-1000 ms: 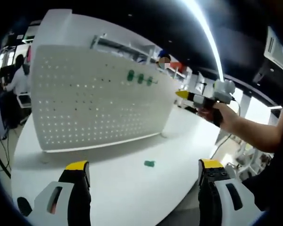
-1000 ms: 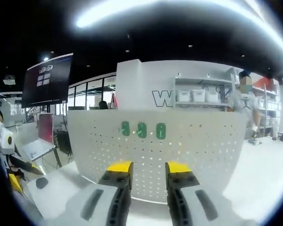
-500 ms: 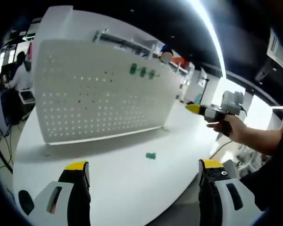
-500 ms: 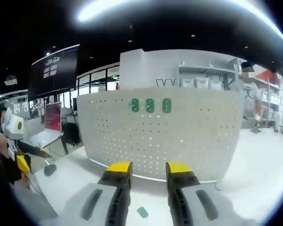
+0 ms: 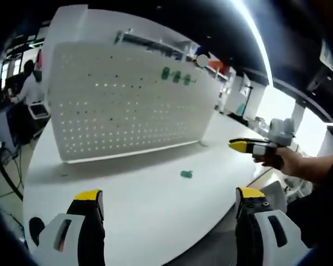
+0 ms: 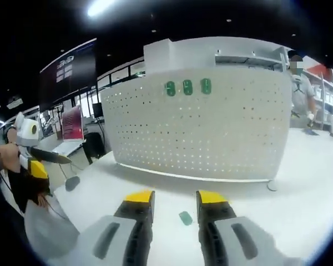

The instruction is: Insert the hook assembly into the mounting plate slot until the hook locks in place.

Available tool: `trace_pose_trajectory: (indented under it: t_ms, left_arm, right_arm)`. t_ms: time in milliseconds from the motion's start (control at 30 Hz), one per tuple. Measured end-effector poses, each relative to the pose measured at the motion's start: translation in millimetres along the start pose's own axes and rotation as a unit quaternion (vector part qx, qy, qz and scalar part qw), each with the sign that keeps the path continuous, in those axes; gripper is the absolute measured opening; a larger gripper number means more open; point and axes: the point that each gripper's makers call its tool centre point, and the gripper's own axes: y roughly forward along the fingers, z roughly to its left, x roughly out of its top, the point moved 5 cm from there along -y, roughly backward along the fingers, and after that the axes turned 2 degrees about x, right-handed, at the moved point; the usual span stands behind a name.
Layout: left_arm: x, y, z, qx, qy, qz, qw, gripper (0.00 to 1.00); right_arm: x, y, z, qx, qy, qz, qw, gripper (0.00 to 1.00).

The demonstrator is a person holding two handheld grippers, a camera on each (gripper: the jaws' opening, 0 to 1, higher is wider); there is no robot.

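On table [image 5: 127, 188]: green hook [image 5: 186, 174] before pegboard [image 5: 127, 105]; left gripper [image 5: 169, 202] jaws wide, right gripper [image 6: 175, 198] jaws narrowly apart, both empty.

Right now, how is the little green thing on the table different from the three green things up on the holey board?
The green piece on the table is alone; the green pieces on the pegboard are a row of three. The table one lies flat, loose; the board ones sit mounted high on the upright panel. Both are green and small.
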Motion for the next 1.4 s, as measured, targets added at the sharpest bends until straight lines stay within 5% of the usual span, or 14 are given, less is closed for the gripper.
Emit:
trace_pose_trajectory:
  t_ms: [433, 967, 1400]
  left_arm:
    - [-13.4, -3.0, -0.9, 0.004, -0.015, 0.018, 0.9997, 1.00]
    - [-27.9, -2.4, -4.4, -0.004, -0.014, 0.039, 0.9991, 1.00]
    - [-44.7, 10.9, -14.5, -0.024, -0.012, 0.076, 0.9968, 1.00]
  right_arm:
    - [-26.2, -13.9, 10.7, 0.032, -0.007, 0.047, 0.9984, 0.29]
    - [-58.6, -21.6, 17.6, 0.039, 0.037, 0.086, 0.9948, 0.29]
    - [-83.9, 12.2, 17.1, 0.057, 0.082, 0.123, 0.9874, 0.29]
